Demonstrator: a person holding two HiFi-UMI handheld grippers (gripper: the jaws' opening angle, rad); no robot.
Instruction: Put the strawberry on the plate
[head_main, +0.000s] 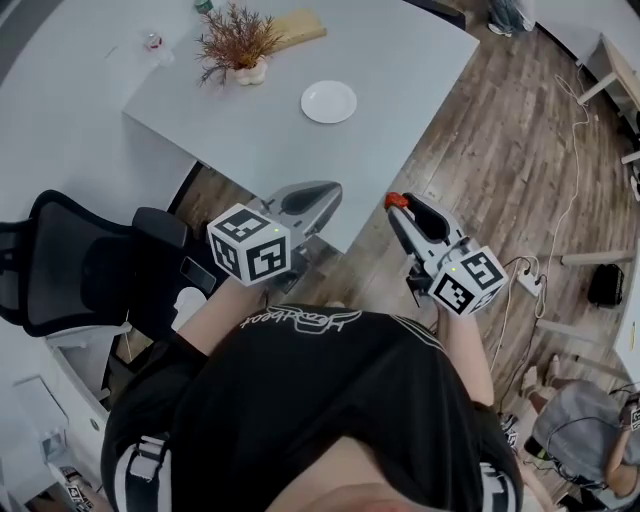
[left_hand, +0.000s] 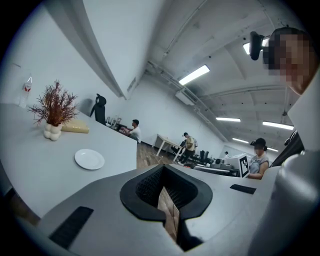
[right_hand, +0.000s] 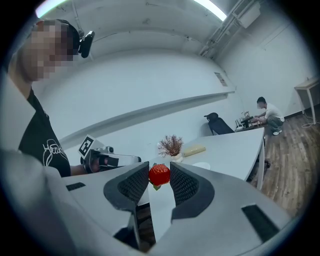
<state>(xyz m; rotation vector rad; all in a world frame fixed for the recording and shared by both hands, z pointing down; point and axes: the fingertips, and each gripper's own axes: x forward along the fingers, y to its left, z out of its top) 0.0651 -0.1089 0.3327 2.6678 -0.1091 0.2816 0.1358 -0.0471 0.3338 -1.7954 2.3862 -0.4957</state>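
Head cam (left_hand: 256, 42) sat on the person's head, looking forward and steeply down: table (head_main: 400, 80) far off at 12 o'clock, both grippers close, just below centre. Left gripper (head_main: 328, 193) cam rode on the tool, near level, looking along its jaws across the tabletop — plate (left_hand: 89, 159) at 8 o'clock. Right gripper (head_main: 399, 206) cam looked the same way, strawberry (right_hand: 159, 175) tight at centre, left gripper at 8 o'clock. All three shared plate, plant (head_main: 238, 45) and table. The gripper views caught the head cam at 1 and 11 o'clock.
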